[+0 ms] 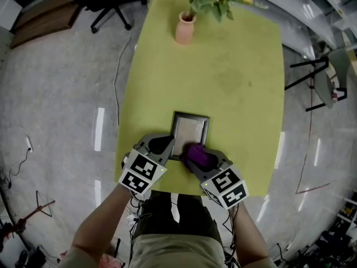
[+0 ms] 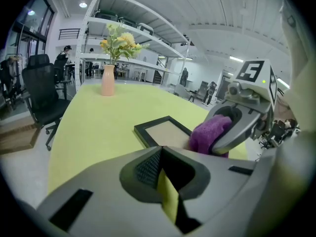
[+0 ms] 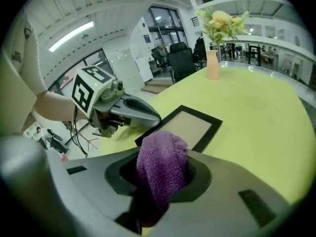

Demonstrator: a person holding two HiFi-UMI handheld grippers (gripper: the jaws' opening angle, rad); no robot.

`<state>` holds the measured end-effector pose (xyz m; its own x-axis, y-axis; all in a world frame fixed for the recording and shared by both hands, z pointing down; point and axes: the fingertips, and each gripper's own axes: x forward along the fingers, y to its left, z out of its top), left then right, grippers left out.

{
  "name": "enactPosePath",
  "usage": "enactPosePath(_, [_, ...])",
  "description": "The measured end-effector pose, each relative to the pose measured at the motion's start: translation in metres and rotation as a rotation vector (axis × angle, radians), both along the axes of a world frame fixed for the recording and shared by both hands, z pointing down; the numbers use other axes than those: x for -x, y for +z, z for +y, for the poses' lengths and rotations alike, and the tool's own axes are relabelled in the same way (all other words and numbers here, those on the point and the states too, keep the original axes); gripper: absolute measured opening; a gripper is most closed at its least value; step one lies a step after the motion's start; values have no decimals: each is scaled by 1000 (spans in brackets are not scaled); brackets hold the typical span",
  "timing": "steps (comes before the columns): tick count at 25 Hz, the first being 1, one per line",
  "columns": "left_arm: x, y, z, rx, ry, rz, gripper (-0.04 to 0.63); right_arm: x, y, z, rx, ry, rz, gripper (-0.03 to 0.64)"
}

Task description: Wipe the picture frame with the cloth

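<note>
The cloth (image 1: 198, 156) seemingly touches the frame (image 1: 190, 132); vase (image 1: 184, 29) well behind.

Yellow-green table (image 1: 234, 66) carries a black picture frame (image 1: 190, 132), flat, just ahead of left gripper (image 1: 167, 144) and right gripper (image 1: 198, 157); pink vase (image 1: 184, 28) far beyond.

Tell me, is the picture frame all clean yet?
Not yet, I think. Done: the right claw has the purple cloth pinched tight. Happening now: the cloth sits at the near edge of the picture frame, with the left claw shut and empty beside it. Left to do: rubbing across the rest of the frame, which lies flat on the green table.
</note>
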<state>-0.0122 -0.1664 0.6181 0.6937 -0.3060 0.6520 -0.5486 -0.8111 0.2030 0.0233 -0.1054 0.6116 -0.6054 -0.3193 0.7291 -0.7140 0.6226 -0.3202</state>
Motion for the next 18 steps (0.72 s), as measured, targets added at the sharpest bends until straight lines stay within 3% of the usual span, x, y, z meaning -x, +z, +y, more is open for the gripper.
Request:
enactPosePath(3, [0,1,-1,13,1,5,8,-18,-5,0,-33,55,24,112])
enactPosePath(7, [0,5,-1,35,-10,12,8,-68,-3,-7,-89,161,153,112])
enactPosePath(12, [6,-1,-4,132,-101,75,8,-109,-44,-20,-196,255,181,112])
enactPosePath(18, [14,-72,-18,-15,-102,96,8,-125,-135,-38,-358,348,102,114])
